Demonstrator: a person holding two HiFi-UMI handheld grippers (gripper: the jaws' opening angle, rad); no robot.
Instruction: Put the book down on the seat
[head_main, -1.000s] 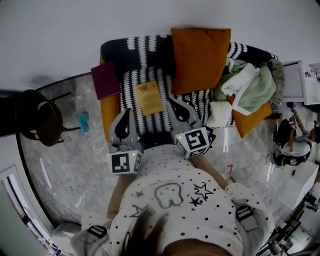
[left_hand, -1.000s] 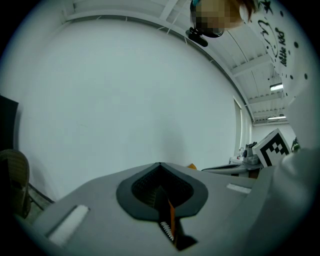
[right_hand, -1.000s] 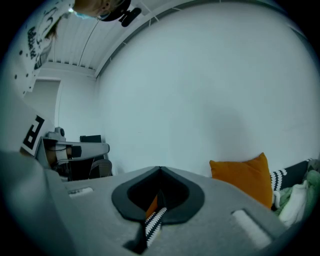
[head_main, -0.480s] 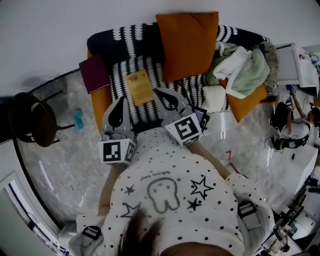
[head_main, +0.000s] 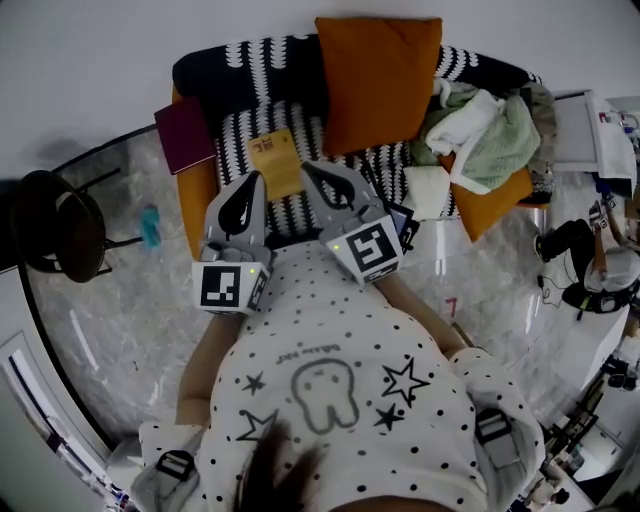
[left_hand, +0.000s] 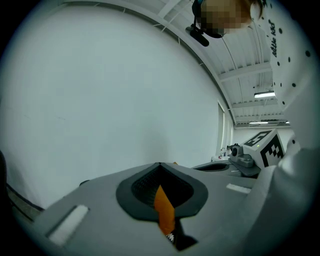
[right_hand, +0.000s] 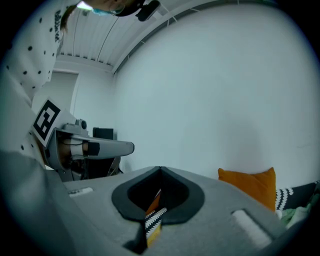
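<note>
A yellow book (head_main: 272, 155) lies flat on the seat, on the black-and-white knitted blanket (head_main: 240, 135) that covers the sofa. Nothing holds it. My left gripper (head_main: 256, 180) and my right gripper (head_main: 306, 168) are both held up in front of the person's chest. Their tips overlap the book's near edge in the head view. Both are shut with nothing between the jaws. The left gripper view (left_hand: 160, 164) and the right gripper view (right_hand: 160, 168) look up at a white wall, and neither shows the book.
An orange cushion (head_main: 378, 80) leans on the sofa back. Green and white cloths (head_main: 482, 128) are heaped at the right end. A maroon book (head_main: 184, 135) rests on the left armrest. A dark chair (head_main: 50, 228) and a blue bottle (head_main: 150, 226) stand on the floor at left.
Both shut grippers have come up nearer the camera, and their tips now overlap the book's near edge. The book lies in the same spot on the seat.
</note>
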